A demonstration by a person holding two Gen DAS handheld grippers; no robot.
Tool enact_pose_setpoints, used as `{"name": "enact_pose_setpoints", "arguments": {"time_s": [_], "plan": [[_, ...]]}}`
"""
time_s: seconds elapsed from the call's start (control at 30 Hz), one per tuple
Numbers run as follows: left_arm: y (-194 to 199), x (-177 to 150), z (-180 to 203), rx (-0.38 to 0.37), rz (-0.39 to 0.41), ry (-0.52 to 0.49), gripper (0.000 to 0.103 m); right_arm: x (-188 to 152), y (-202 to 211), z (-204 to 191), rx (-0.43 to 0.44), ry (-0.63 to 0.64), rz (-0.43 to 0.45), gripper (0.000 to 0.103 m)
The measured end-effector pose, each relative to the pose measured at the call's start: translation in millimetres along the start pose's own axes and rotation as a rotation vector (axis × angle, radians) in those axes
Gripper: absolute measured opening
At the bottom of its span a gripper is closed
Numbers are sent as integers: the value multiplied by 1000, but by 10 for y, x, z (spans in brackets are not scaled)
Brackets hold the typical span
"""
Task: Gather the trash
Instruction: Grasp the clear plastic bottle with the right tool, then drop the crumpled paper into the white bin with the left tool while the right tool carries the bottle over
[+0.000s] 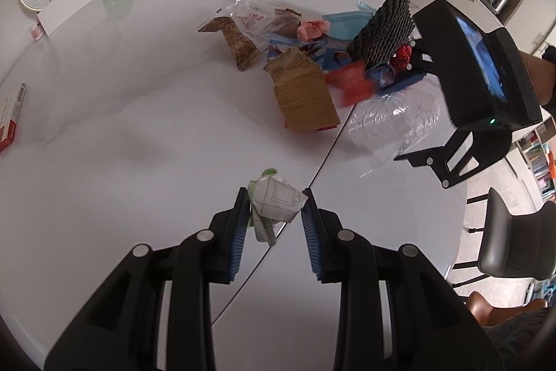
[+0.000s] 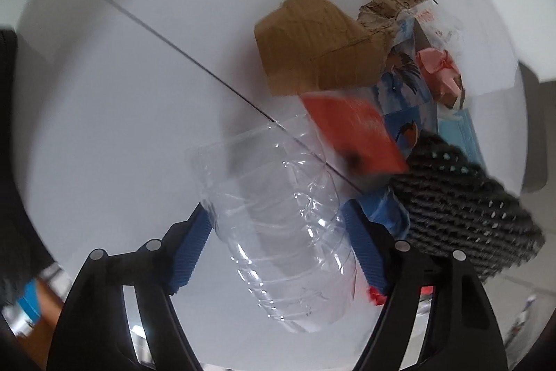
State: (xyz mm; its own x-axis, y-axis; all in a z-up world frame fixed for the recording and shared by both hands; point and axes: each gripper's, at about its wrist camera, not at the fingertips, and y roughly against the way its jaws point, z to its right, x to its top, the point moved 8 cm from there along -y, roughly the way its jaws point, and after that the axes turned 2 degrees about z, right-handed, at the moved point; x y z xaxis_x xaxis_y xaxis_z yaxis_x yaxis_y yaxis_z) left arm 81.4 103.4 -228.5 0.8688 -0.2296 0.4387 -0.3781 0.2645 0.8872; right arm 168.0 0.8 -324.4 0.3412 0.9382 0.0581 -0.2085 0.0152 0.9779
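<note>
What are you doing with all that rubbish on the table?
A person is tidying trash off a white table, with a two-finger gripper in each hand. The left gripper is pinching a crumpled paper scrap between its blue pads. The right gripper has its fingers around a clear plastic bottle. Next to the bottle is a heap still waiting: torn brown cardboard, a red wrapper, pink crumpled paper and a dark knitted piece.

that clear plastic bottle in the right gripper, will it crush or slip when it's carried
The clear plastic bottle looks empty and thin-walled, so it is probably light and may dent between the right gripper fingers. Its smooth ribbed surface might slip; the ridged blue pads should help.
</note>
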Motion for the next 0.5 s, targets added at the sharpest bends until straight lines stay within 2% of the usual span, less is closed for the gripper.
{"name": "enact_pose_setpoints", "arguments": {"time_s": [0.17,0.27,0.37,0.4,0.43,0.5], "plan": [[115,-10,146,-5,10,-22,30,-18,332,28,70,-178,109,77],[181,1,318,-21,17,-64,30,-137,653,104,148,-406,240,77],[229,45,642,-65,32,-147,30,-565,1014,163,167,-685,374,77],[243,66,827,-91,36,-190,30,-877,1161,181,155,-828,424,77],[242,77,987,-115,37,-227,30,-1044,1224,242,138,-902,440,77],[226,82,1415,-177,35,-320,30,-1661,1361,145,63,-1094,449,77]]}}
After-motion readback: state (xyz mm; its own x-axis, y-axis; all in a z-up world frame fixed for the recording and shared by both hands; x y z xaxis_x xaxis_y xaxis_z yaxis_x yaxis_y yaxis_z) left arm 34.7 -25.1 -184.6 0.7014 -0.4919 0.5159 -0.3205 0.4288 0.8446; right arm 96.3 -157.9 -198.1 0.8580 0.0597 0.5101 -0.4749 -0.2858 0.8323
